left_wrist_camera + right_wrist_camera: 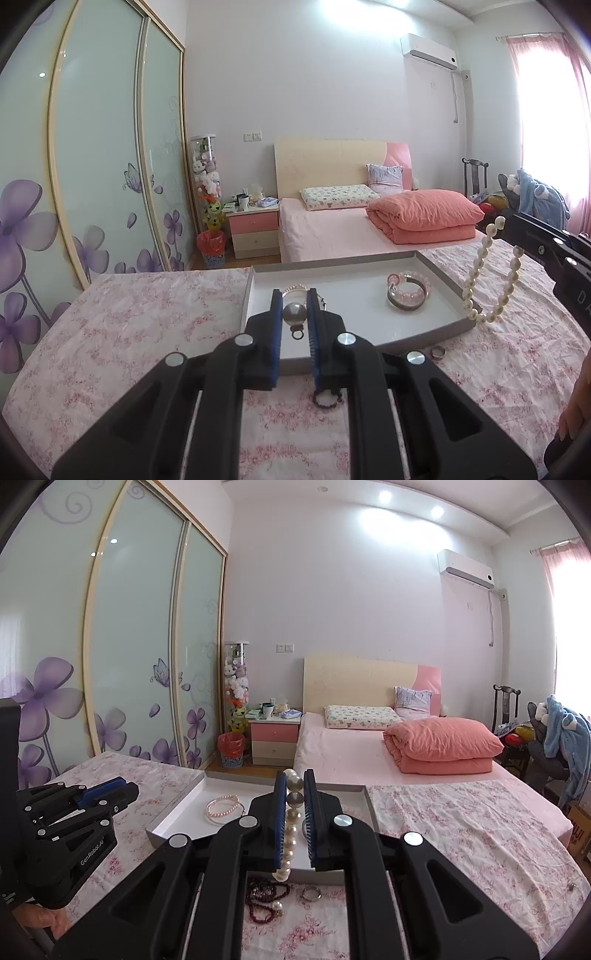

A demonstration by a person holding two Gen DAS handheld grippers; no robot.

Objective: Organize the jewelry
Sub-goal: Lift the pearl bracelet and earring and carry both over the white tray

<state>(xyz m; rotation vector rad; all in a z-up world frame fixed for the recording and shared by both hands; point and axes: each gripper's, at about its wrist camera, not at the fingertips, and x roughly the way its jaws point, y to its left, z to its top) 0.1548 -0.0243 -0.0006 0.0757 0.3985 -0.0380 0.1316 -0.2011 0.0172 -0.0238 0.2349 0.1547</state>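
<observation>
My left gripper (pixel 294 301) is shut on a large grey pearl pendant (pixel 294 314) and holds it above the near left part of the shallow white tray (pixel 424 264). My right gripper (pixel 294 781) is shut on a white pearl necklace (pixel 291 827), which hangs in a loop over the tray's right edge in the left wrist view (pixel 491 284). In the tray lie a pink bead bracelet with a metal bangle (pixel 408 291) and a thin pink pearl bracelet (pixel 223 806). A dark garnet bead strand (pixel 264 897) and a silver ring (pixel 310 892) lie on the floral cloth before the tray.
The tray sits on a table covered with pink floral cloth (pixel 140 325). Behind it stands a pink bed (pixel 351 225) with a folded salmon quilt (pixel 424 218). A sliding wardrobe (pixel 92 166) is on the left. A small metal piece (pixel 571 887) lies at the cloth's far right.
</observation>
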